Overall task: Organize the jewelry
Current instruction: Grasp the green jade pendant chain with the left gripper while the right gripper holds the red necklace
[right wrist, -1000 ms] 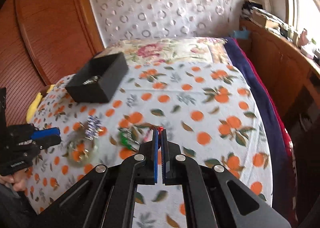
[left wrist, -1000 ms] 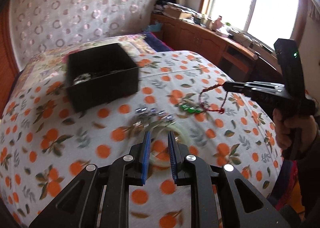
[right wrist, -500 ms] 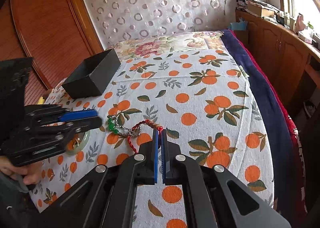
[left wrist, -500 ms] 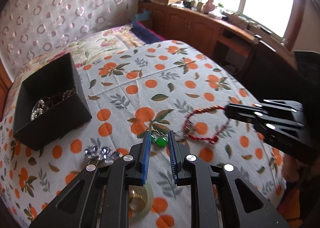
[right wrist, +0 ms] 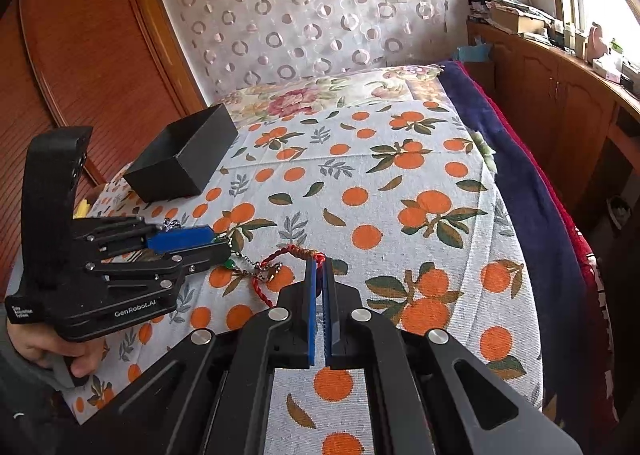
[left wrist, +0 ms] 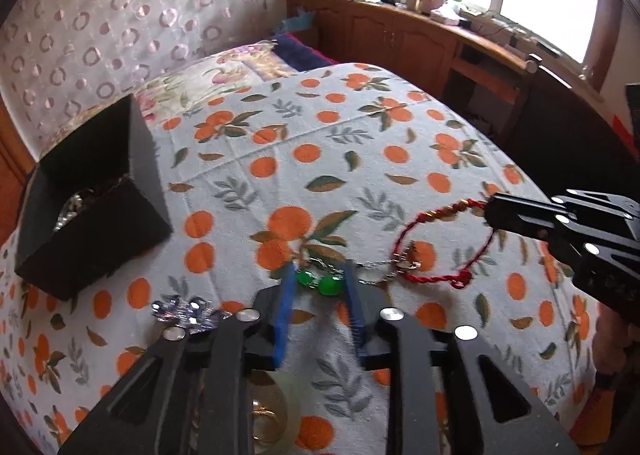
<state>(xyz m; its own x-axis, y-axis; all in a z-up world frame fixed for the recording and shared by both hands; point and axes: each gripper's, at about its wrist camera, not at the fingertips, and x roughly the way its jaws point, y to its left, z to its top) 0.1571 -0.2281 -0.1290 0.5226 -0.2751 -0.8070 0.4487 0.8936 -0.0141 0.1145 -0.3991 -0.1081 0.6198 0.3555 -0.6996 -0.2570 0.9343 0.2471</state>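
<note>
A chain bracelet with green beads (left wrist: pixel 320 284) lies on the orange-print bedspread (left wrist: pixel 360 159). My left gripper (left wrist: pixel 318 275) straddles the beads; its jaws are opening and the pads do not press them. The silver chain runs right into a red cord bracelet (left wrist: pixel 432 277). My right gripper (right wrist: pixel 319 263) is shut on that cord's knotted end (right wrist: pixel 304 253) and enters the left wrist view from the right (left wrist: pixel 490 211). The left gripper (right wrist: pixel 222 245) shows at left in the right wrist view. An open black box (left wrist: pixel 92 215) holding silver jewelry stands at the far left.
A crystal clip (left wrist: pixel 188 309) and a pale bangle (left wrist: pixel 280 419) around a gold ring lie under the left gripper's body. A hand (right wrist: pixel 60 355) holds that gripper. A wooden cabinet (right wrist: pixel 560 95) lines the window side, past the blue blanket edge (right wrist: pixel 532 191).
The left gripper swung away from the bangle and crystal clip to the green beads, which now sit between its fingers. Its jaws stand a little wider. The right gripper kept its grip on the red cord.
</note>
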